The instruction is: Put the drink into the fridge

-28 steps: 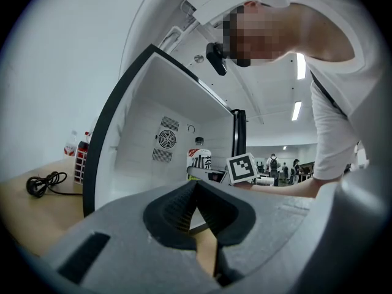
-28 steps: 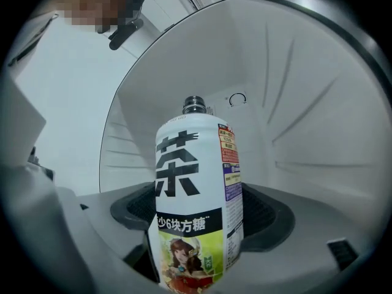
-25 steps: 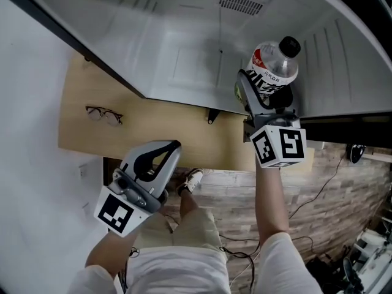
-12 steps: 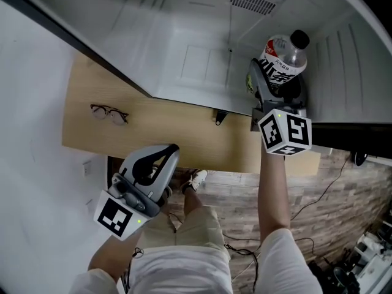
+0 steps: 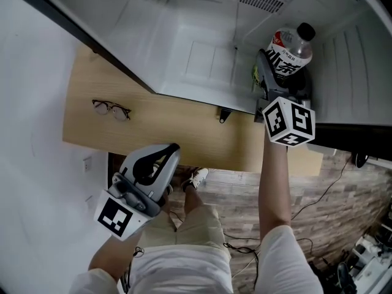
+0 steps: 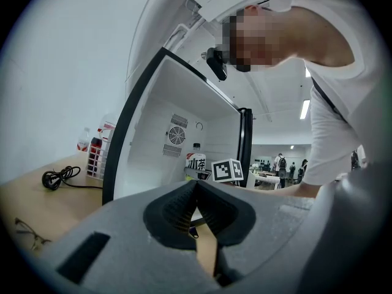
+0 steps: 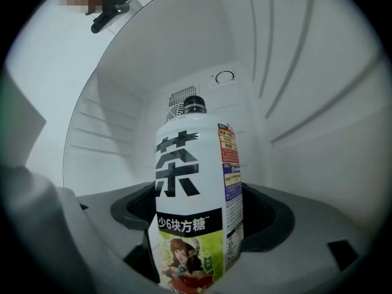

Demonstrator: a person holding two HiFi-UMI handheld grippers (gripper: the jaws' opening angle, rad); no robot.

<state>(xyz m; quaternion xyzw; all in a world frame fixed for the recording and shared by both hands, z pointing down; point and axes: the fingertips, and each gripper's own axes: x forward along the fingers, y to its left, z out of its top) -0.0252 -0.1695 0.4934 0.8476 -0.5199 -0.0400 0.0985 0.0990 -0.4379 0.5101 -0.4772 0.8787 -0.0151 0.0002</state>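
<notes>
Right tongs (image 5: pixel 282 78) clamp the drink (image 7: pixel 195 182), masking its base.

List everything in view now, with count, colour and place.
bottle: 1, white label, black cap, upright inside the fridge
fridge: 1, white inside, open, on the table
glasses: 1, dark frame, on the table
cable: 1, black, coiled on the table
rack: 1, white, on the table beside the fridge
table: 1, light wood
shoe: 1, white, on the floor
left gripper: 1, grey, shut, empty, near the table's edge
right gripper: 1, grey, shut on the bottle
</notes>
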